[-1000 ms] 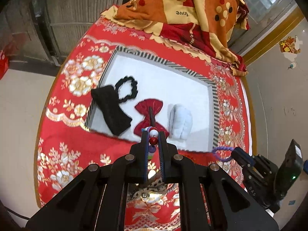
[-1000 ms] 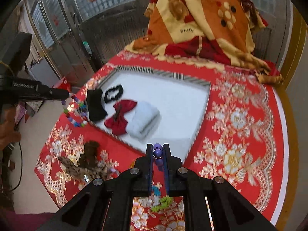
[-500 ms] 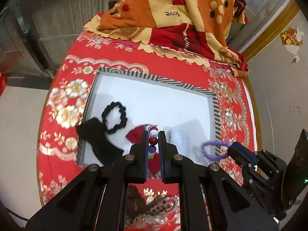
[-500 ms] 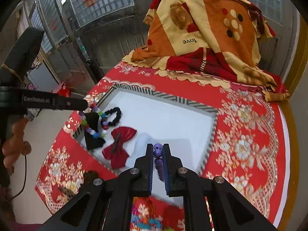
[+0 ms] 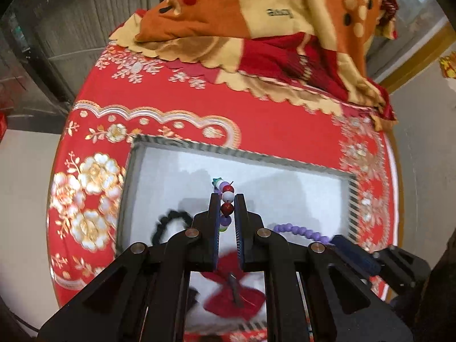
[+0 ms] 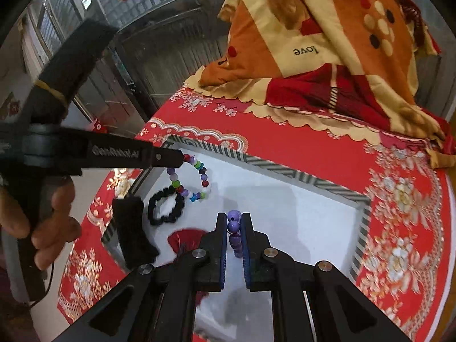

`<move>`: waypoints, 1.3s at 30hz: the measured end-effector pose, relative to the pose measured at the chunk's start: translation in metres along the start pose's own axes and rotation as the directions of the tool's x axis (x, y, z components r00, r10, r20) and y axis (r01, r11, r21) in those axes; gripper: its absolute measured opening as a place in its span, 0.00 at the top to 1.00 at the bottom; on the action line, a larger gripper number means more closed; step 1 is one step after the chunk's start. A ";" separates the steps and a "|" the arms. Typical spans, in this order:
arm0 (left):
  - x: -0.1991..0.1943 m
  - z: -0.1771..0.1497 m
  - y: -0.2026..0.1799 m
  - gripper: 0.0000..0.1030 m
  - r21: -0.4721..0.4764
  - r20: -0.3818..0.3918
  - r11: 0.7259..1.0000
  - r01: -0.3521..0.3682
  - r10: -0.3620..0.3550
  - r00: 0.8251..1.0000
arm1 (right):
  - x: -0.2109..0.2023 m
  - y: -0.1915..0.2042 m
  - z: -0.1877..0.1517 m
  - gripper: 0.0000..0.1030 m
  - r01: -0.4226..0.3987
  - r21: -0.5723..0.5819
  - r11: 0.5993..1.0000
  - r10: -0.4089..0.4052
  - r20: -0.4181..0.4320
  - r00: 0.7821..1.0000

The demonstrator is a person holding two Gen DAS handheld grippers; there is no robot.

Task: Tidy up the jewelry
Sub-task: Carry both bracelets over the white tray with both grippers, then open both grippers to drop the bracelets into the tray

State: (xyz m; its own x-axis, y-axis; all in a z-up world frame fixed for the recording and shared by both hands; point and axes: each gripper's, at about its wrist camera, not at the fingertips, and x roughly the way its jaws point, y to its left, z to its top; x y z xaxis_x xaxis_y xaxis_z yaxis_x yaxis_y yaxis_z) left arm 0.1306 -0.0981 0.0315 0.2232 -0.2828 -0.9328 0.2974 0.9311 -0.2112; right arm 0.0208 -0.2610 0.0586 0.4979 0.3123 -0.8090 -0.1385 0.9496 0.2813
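My left gripper [image 5: 227, 199] is shut on a multicoloured bead bracelet [image 5: 227, 196], which hangs over the white tray [image 5: 285, 171]; the loop shows in the right wrist view [image 6: 189, 178]. My right gripper [image 6: 234, 219] is shut on a purple bead bracelet [image 6: 234, 226], also above the tray [image 6: 313, 219]; its beads show in the left wrist view [image 5: 302, 231]. In the tray lie a black bead bracelet [image 6: 165, 206], a black cloth band [image 6: 132, 229] and a red bow [image 5: 233, 293].
The tray with its striped rim sits on a red floral tablecloth [image 6: 399, 228]. An orange and red blanket [image 6: 327, 42] is piled at the back of the table. A hand [image 6: 42, 222] holds the left gripper's handle at the left.
Both grippers have moved forward from the table's front edge to above the tray, each still holding its bracelet. The tray items now lie under and behind the fingers.
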 end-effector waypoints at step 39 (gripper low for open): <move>-0.032 -0.043 0.034 0.55 -0.060 0.134 0.977 -0.204 0.211 0.968 | -0.009 -0.029 -0.029 0.59 0.053 0.152 0.987 -0.049 -0.029 0.998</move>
State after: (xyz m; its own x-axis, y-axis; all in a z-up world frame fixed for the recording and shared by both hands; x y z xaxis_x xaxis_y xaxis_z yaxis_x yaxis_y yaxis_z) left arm 0.0940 -0.0476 0.0414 0.4031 -0.1086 -0.9087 0.1896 0.9813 -0.0332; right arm -0.0044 -0.2901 0.0425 0.4792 0.2661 -0.8364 0.0198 0.9494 0.3134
